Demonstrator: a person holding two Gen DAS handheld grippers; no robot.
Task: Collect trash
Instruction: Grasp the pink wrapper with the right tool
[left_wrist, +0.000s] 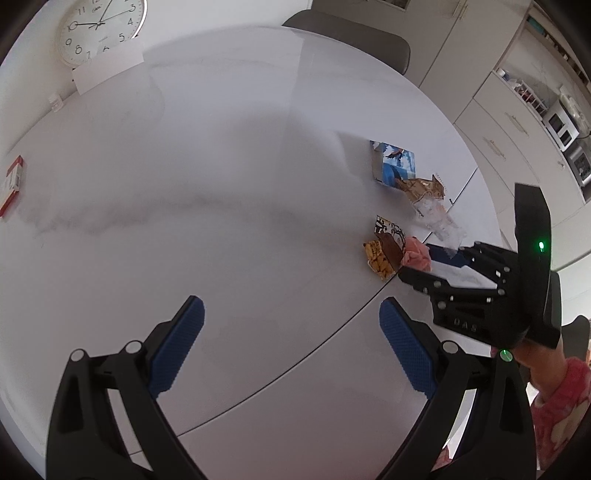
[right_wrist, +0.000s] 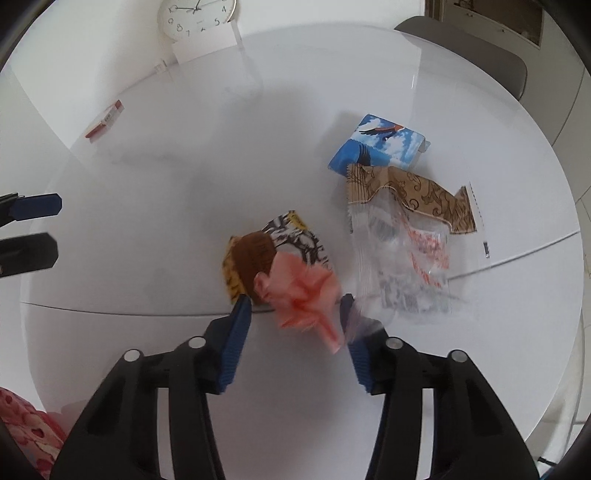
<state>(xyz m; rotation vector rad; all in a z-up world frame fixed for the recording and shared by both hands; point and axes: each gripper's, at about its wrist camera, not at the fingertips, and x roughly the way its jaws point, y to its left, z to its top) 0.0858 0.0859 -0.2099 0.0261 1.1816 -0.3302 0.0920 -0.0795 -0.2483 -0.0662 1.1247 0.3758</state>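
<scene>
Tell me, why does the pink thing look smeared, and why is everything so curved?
Right wrist view: the pink wrapper between the open right gripper fingers is motion-blurred, while the blue packet stays sharp. Both views: fisheye lenses bend the white table into a dome. Left wrist view: soft grey shadows cross the tabletop; the open left gripper looks crisp.

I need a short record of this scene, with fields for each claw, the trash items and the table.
left claw: open, empty, over bare table
right claw: open, around the pink wrapper, not closed on it
trash pile: brown and yellow snack pack, clear plastic bag, brown patterned wrapper, blue box
apart from pile: red and white box
table: white, round
background: wall clock
</scene>
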